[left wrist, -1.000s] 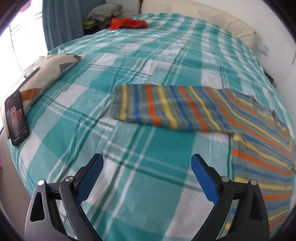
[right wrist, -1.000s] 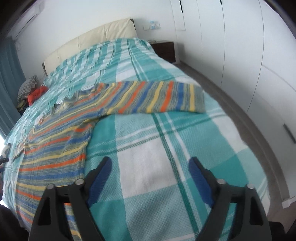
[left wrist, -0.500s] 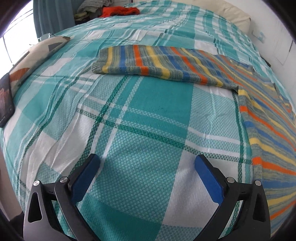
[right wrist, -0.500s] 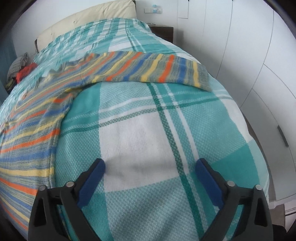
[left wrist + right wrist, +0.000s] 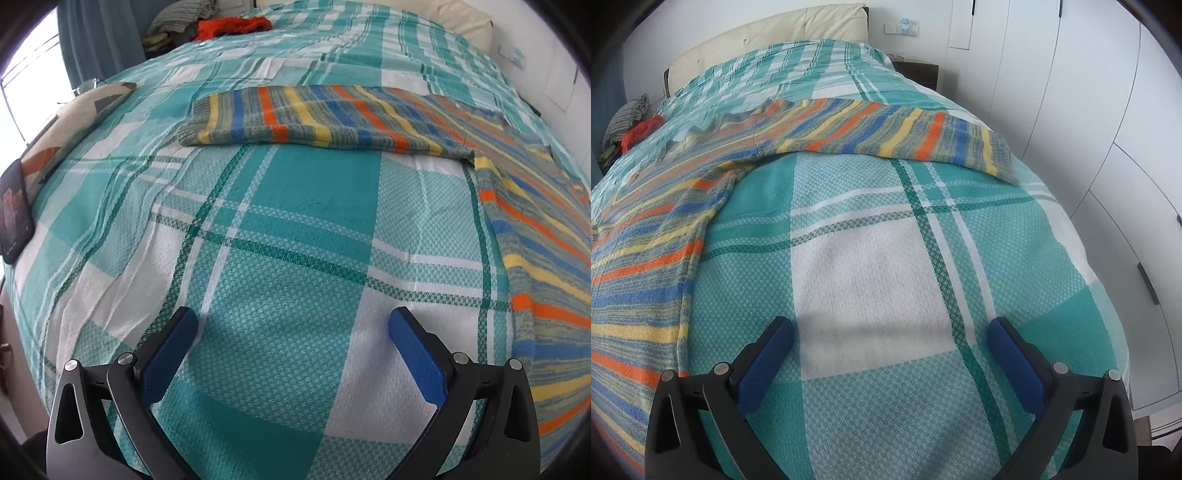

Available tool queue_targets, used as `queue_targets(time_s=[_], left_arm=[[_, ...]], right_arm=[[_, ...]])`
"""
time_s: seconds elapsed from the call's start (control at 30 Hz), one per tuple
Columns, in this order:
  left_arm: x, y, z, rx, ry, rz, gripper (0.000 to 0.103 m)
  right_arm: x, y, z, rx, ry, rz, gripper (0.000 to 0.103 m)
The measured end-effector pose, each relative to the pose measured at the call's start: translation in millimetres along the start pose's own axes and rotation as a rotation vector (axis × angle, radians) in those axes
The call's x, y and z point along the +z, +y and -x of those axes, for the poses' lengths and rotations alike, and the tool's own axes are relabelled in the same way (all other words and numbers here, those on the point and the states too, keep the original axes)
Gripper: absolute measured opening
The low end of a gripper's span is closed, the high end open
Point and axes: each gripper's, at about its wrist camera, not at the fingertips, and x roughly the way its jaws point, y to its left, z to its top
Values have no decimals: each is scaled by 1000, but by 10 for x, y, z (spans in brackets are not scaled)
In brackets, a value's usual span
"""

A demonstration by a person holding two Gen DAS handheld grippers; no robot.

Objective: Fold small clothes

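I hold both of my grippers low over a bed spread with a teal, white and green plaid bedspread (image 5: 280,206). My left gripper (image 5: 293,325) has its blue pads spread wide, with only bare plaid cloth between them. My right gripper (image 5: 890,334) stands just as wide, and nothing lies between its pads either except a white square of the bedspread.

The striped sweater (image 5: 332,118) lies flat on the bedspread, ahead of both grippers and touching neither. It is knitted in orange, yellow, blue and grey-green bands. In the left view one sleeve stretches across the bed above my pads, ending in a ribbed cuff, while the body runs down the right edge. In the right view the other sleeve (image 5: 916,136) reaches out toward the white wardrobe doors (image 5: 1108,122), and the body runs down the left edge.

At the left side of the bed a dark phone (image 5: 14,212) leans against a patterned cushion (image 5: 66,125); its screen is lit but too small to read. A pile of clothes with a red garment (image 5: 232,26) sits at the far corner by the curtain. No container is in view, and no writing is legible.
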Motion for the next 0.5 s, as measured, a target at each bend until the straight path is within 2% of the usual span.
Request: queue_targets(time_s=[0.5], left_arm=[[-9,-23,6,12,-6,-9,103]], right_arm=[[5,2,-8,-7,1,3,103]])
